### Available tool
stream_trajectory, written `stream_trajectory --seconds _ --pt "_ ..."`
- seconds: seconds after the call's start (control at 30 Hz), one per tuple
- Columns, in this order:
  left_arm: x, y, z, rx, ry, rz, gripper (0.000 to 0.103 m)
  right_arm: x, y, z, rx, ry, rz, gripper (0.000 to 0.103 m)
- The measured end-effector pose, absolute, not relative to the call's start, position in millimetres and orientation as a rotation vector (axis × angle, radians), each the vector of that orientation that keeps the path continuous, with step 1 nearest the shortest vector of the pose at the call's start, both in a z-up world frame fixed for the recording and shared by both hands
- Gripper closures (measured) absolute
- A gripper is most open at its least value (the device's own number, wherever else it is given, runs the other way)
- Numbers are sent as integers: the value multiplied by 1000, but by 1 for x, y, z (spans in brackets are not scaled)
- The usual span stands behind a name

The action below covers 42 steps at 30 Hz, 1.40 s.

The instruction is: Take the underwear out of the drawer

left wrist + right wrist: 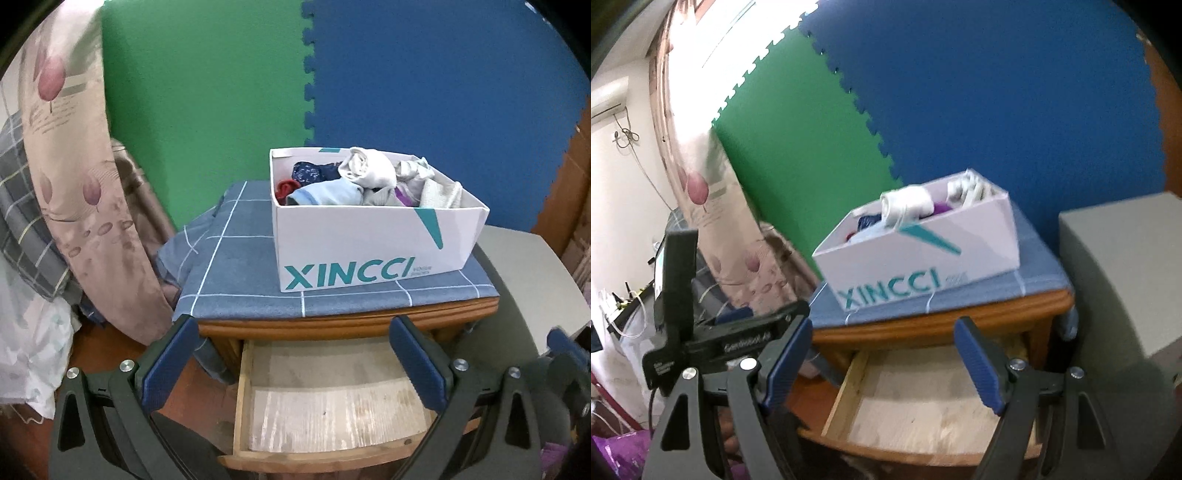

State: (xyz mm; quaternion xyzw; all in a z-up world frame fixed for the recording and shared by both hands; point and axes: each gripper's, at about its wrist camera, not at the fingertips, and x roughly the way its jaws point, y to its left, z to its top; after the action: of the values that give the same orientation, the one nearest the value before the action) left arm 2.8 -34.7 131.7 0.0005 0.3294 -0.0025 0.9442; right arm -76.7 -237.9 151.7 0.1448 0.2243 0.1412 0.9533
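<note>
A wooden drawer (pixel 332 402) (pixel 923 406) stands pulled out of a small cabinet, and only its bare bottom board shows. On the cabinet top sits a white XINCCI box (pixel 369 243) (pixel 923 258) filled with several rolled pieces of underwear (pixel 354 181) (pixel 905 206). My left gripper (pixel 295 332) hovers open above the drawer with nothing between its blue pads. My right gripper (pixel 882 328) is also open and holds nothing, just above the drawer's front. The right gripper's tip (pixel 565 343) shows at the right edge of the left wrist view, and the left gripper's body (pixel 701 328) at the left of the right wrist view.
A blue checked cloth (pixel 240 266) (pixel 1015 284) covers the cabinet top under the box. A flowered curtain (pixel 74 184) (pixel 709 206) hangs at the left. A grey cabinet (pixel 535 280) (pixel 1126 280) stands at the right. Green and blue foam mats (pixel 406 74) line the wall behind.
</note>
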Motion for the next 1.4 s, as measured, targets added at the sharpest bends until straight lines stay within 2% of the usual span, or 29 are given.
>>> stream_trajectory --seconds 0.2,0.53,0.73,1.1,1.4 --pt "3 -34 146 5 652 -32 1 -69 -252 163 285 417 260 22" --pt "-35 -50 205 89 417 3 0 -65 -259 182 268 355 255 22" --pt "-26 -51 209 51 496 -19 0 -67 -261 186 271 342 256 22" --pt "2 -35 175 -73 687 -62 0 -63 -251 179 230 375 264 22" --pt "7 -31 163 -53 676 -15 1 -56 -254 169 237 414 262 22"
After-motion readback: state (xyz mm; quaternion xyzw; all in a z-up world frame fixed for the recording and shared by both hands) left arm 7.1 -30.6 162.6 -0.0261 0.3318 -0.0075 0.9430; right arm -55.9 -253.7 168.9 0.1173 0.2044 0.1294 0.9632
